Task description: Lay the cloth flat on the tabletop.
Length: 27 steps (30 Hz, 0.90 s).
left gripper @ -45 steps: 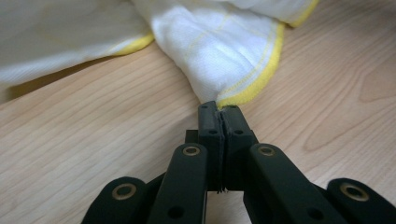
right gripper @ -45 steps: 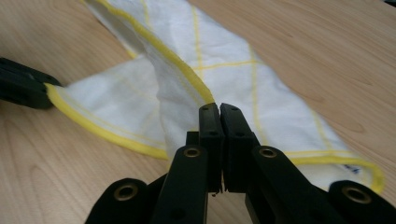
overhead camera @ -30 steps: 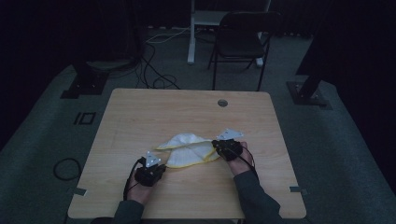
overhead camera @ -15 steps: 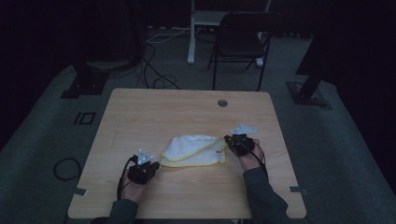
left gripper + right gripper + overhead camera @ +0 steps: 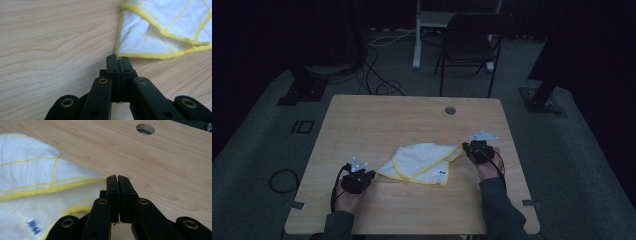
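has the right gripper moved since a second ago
Yes. In the high view the right gripper has slid outward toward the table's right edge, away from the round hole, drawing the cloth flatter between both hands.

Dark lab or recording studio: black curtains, stand bases (image 5: 301, 90) on grey carpet, loose floor cables (image 5: 377, 75), lone wooden table (image 5: 377, 120), folding chair (image 5: 469, 47).

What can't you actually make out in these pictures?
- Blue tag on the cloth: print too small, right gripper view.
- Whether the right gripper pinches cloth: hidden by its own shut jaws.
- Chair top: cut off by the high view's upper edge, dark.
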Available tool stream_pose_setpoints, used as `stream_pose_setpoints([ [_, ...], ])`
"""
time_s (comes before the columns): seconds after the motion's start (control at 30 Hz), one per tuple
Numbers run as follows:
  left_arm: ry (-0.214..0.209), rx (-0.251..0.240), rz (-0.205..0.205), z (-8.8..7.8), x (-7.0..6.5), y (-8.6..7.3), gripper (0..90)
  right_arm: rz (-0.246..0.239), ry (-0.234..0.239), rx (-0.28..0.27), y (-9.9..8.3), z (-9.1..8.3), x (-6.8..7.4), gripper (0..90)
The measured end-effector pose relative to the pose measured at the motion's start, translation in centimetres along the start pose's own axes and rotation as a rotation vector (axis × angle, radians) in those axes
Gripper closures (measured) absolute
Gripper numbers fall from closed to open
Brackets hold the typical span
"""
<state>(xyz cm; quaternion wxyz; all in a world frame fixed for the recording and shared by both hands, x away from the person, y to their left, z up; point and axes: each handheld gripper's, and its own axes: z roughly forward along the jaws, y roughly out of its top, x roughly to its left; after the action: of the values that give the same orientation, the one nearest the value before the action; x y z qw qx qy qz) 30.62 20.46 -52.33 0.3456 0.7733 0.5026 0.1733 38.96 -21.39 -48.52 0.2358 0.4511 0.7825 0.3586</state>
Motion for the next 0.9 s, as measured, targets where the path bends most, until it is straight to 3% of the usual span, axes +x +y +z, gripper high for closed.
stream_pose_setpoints([
  [0.47,0.030,-0.002,-0.049,-0.2,1.3,0.0,90.0,0.037,-0.047,0.011,-0.1,-0.3,-2.0,89.6],
  [0.53,0.057,0.006,-0.059,-0.2,1.5,0.0,90.0,0.024,-0.106,0.022,-0.2,-0.2,-2.3,90.0],
  [0.57,0.051,0.006,-0.075,-0.3,1.9,-0.1,90.0,0.039,-0.108,0.020,-0.3,-0.3,-2.6,90.0],
  [0.63,0.053,0.002,-0.060,-0.4,1.9,-0.1,90.0,0.062,-0.100,0.018,-0.4,-0.4,-3.1,90.0],
  [0.8,0.077,0.011,-0.024,-0.3,1.4,0.1,87.0,0.054,-0.085,0.023,-0.7,-0.7,-3.4,90.0],
  [0.9,0.090,-0.009,-0.033,-0.6,1.5,0.1,80.6,0.051,-0.068,0.018,-0.7,-0.6,-3.0,90.0],
])
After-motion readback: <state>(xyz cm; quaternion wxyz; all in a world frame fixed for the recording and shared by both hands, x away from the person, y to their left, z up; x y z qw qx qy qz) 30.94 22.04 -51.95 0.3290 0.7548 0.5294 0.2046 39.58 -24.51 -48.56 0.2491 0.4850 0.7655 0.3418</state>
